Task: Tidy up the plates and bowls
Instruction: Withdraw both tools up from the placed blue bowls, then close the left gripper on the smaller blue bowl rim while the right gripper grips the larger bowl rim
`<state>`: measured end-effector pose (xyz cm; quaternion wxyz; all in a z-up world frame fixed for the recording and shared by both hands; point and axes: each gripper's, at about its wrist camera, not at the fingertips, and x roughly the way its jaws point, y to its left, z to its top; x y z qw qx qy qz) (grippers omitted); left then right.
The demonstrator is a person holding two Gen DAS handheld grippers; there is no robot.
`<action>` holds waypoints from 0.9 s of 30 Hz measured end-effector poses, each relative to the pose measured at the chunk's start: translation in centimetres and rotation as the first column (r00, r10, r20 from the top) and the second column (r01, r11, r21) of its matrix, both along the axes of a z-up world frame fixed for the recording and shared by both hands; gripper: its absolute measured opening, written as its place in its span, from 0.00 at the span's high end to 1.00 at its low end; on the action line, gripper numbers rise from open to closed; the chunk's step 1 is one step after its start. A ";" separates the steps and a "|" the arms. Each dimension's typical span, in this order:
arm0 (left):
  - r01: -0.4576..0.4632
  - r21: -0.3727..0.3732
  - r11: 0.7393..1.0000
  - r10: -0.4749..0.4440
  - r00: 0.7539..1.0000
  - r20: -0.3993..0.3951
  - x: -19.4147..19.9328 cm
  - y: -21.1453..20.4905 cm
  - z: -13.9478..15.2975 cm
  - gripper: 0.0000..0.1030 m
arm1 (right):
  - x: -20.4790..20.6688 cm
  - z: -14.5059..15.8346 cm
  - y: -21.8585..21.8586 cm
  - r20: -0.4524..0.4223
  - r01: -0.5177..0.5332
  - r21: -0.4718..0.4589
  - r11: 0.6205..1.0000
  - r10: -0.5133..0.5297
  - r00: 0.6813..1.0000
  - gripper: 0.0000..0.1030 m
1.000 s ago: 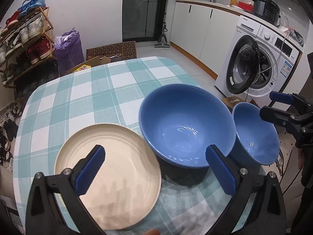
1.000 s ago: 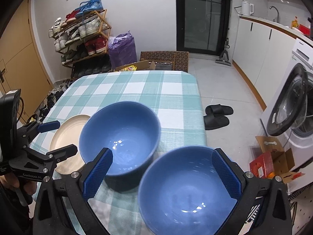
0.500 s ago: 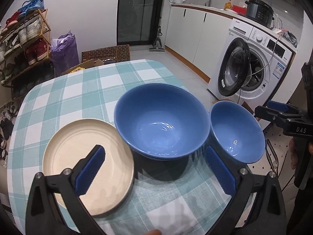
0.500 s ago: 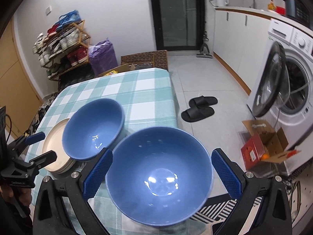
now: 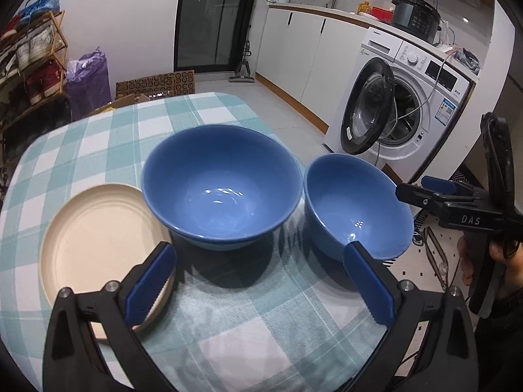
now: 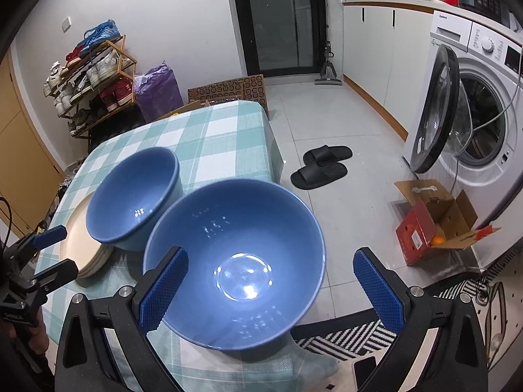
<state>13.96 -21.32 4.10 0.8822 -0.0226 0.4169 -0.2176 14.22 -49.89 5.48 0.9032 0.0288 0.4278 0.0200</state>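
Bowls are sitting side by side on the teal-and-white checked tablecloth, and both cameras are pulling back compared with a second ago. The left gripper is hanging with its blue pads spread wide, holding nothing, now well short of the glossy blue ceramic bowl it was framing before. That bowl is overlapping the rim of the cream round plate stack. The second blue ceramic bowl is standing at the table's right edge, by the near corner, nearly touching its neighbour. The right gripper is hovering over it, jaws parted wide, gripping nothing, and it is now seeing more floor and the black slippers. Far half of the table is lying open; the washing machine is standing past the right edge.
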 end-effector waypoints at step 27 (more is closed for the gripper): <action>0.059 -0.050 0.997 -0.065 0.990 -0.124 -0.4 -7.2 -2.8 0.22 | 0.4 -4.0 -3.8 -0.056 0.051 0.079 0.996 -0.046 0.997 0.00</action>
